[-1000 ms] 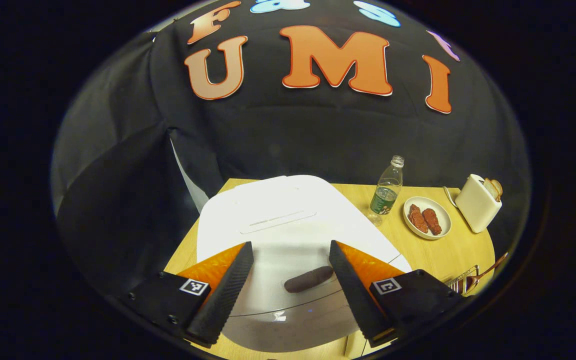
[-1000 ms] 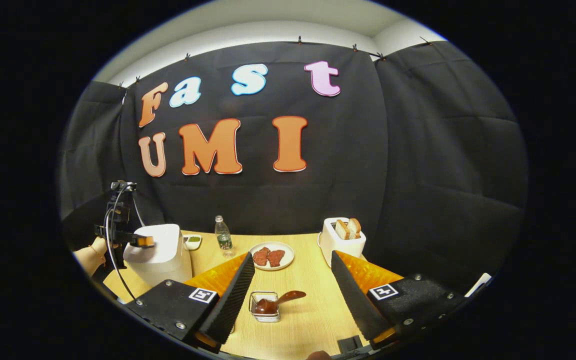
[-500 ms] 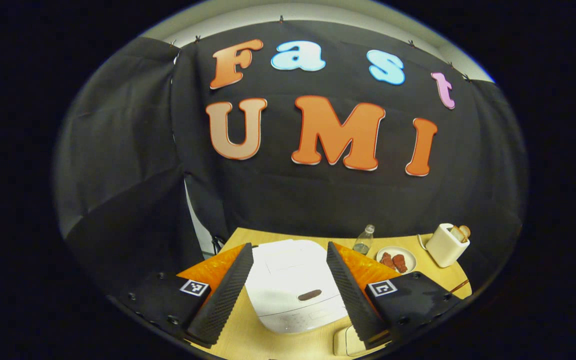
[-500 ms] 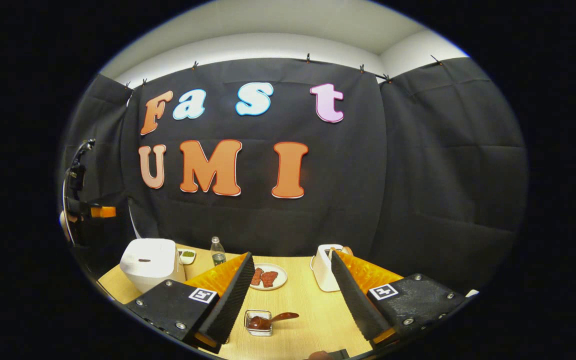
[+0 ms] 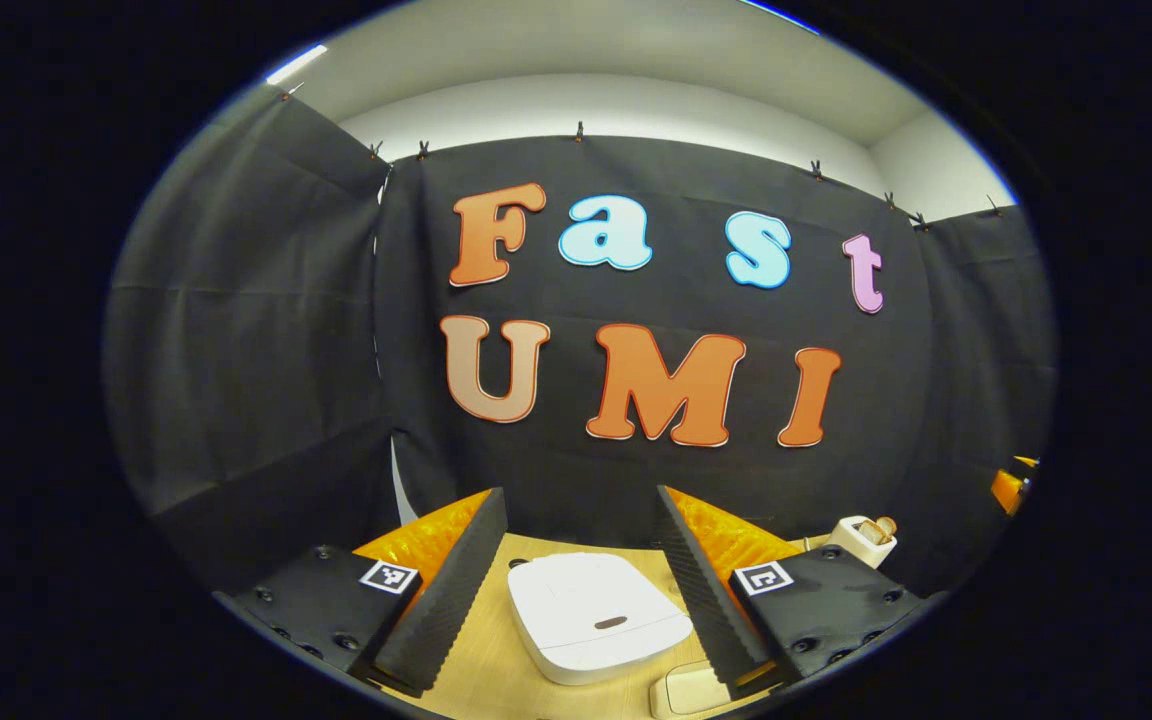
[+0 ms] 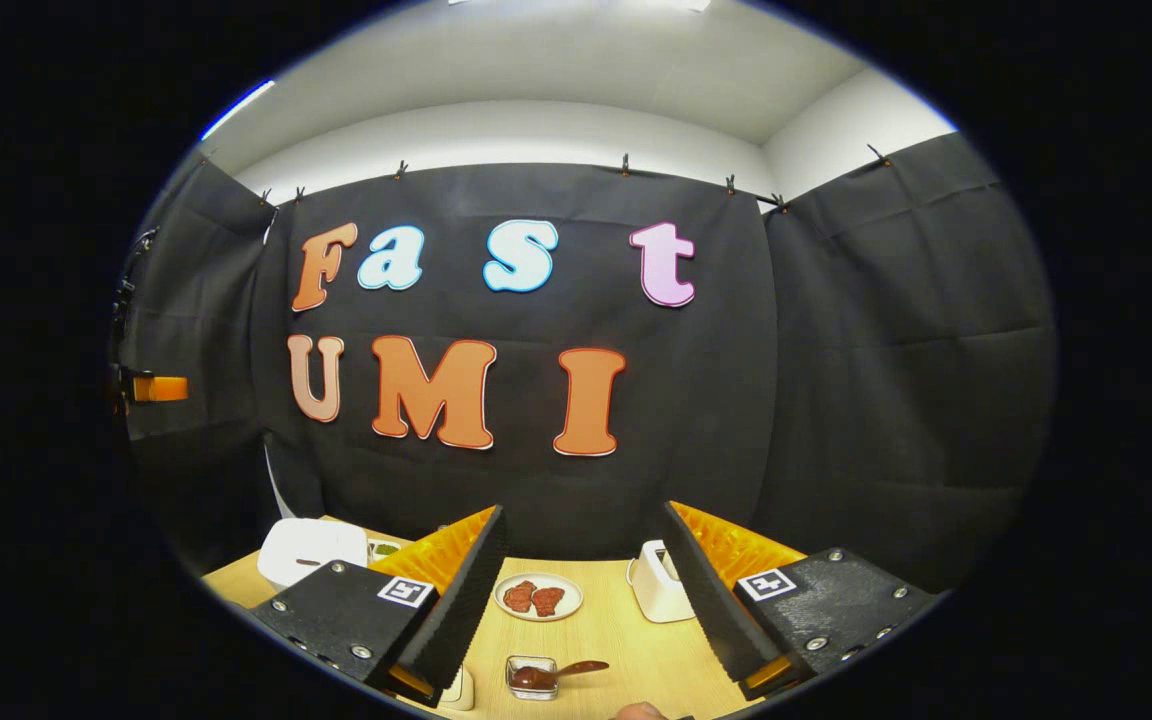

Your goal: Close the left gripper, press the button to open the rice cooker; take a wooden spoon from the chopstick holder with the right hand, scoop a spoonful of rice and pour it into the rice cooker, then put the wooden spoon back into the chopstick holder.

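The white rice cooker (image 5: 596, 615) stands with its lid down and a brown button (image 5: 610, 622) on its front, far below my left gripper (image 5: 578, 510), which is open and holds nothing. In the right gripper view the cooker (image 6: 311, 545) sits at the table's left end. A wire chopstick holder (image 6: 533, 677) with a wooden spoon (image 6: 576, 667) in it stands near the front edge, well below my open right gripper (image 6: 583, 512). The left gripper (image 6: 151, 388) hangs high at the far left.
On the wooden table (image 6: 616, 640) are a plate of meat pieces (image 6: 538, 597), a white toaster (image 6: 658, 590) and a small green dish (image 6: 383, 548). A pale object (image 5: 686, 690) lies in front of the cooker. Black cloth walls close in the table.
Both grippers have risen high above the table and stayed open. The left one has pulled up and away from the cooker's button, so the cooker now looks small and far below.
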The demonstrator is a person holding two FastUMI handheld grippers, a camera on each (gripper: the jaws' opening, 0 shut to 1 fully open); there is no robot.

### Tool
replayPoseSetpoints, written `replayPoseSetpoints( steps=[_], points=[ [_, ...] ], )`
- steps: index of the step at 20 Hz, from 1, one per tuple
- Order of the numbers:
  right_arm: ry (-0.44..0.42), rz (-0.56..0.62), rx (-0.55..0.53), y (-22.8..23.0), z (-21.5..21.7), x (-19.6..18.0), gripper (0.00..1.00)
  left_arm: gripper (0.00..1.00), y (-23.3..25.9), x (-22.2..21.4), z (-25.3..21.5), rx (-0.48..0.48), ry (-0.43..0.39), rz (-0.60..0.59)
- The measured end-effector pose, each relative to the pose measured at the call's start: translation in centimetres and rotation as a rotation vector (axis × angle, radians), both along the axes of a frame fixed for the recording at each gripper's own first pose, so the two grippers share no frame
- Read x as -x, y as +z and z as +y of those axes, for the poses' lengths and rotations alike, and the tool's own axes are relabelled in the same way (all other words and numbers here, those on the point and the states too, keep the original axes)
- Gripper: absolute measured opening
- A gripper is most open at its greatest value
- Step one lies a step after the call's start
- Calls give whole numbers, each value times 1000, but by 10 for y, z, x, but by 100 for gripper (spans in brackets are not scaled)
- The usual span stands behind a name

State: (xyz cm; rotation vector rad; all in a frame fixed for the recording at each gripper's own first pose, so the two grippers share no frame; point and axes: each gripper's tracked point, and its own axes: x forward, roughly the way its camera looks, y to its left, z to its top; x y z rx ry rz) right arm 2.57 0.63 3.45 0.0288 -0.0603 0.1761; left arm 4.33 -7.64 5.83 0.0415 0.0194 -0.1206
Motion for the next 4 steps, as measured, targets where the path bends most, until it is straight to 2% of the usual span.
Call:
replayPoseSetpoints(
  steps=[4],
  points=[
    [3,-17,-2,4,6,4,95,99,3,11,10,-36,12,-12]
  ],
)
